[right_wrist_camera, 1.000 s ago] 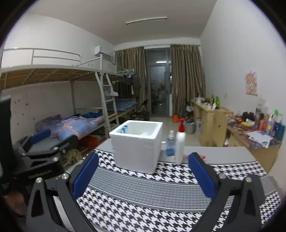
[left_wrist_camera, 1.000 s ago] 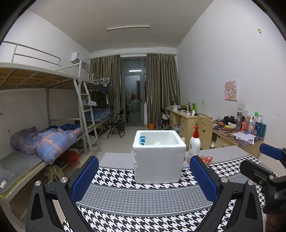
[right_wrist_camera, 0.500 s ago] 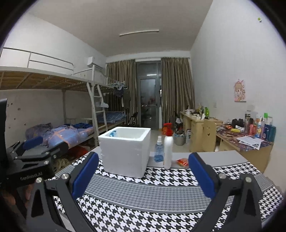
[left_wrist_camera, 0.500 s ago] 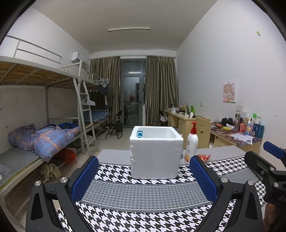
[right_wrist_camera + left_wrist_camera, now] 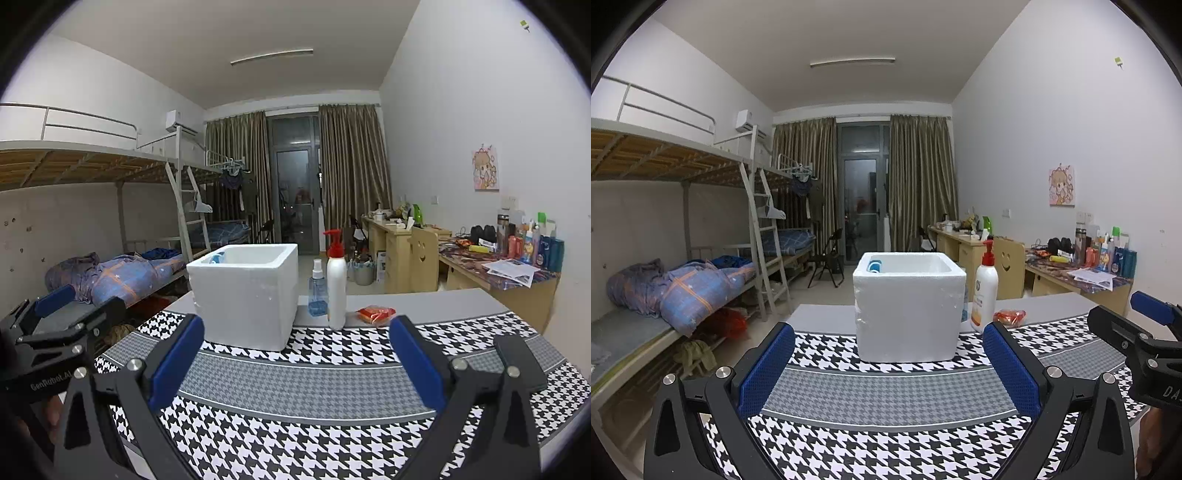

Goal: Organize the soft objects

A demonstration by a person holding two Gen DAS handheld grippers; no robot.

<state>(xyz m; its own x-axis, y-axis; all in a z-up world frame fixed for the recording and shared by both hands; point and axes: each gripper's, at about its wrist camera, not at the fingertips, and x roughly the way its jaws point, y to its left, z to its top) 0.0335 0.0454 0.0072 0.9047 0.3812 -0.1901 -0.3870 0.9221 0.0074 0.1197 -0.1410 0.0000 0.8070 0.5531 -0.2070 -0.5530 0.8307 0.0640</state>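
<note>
Right gripper [image 5: 295, 354] gapes wide, facing white foam box [image 5: 245, 295]

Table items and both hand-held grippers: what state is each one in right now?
Left hand-held gripper: open, holding nothing.
Right hand-held gripper: open, holding nothing.
Foam box: upright, lid off, something blue inside at its back left corner.
Pump bottle: upright, capped.
Spray bottle: upright, blue liquid low in it.
Orange packet: lying flat on the table.

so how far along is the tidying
Possibly one thing done: something blue sits inside the foam box. In hand: nothing; left gripper and right gripper are open and empty. Left: the orange packet lies on the table beside the pump bottle.
</note>
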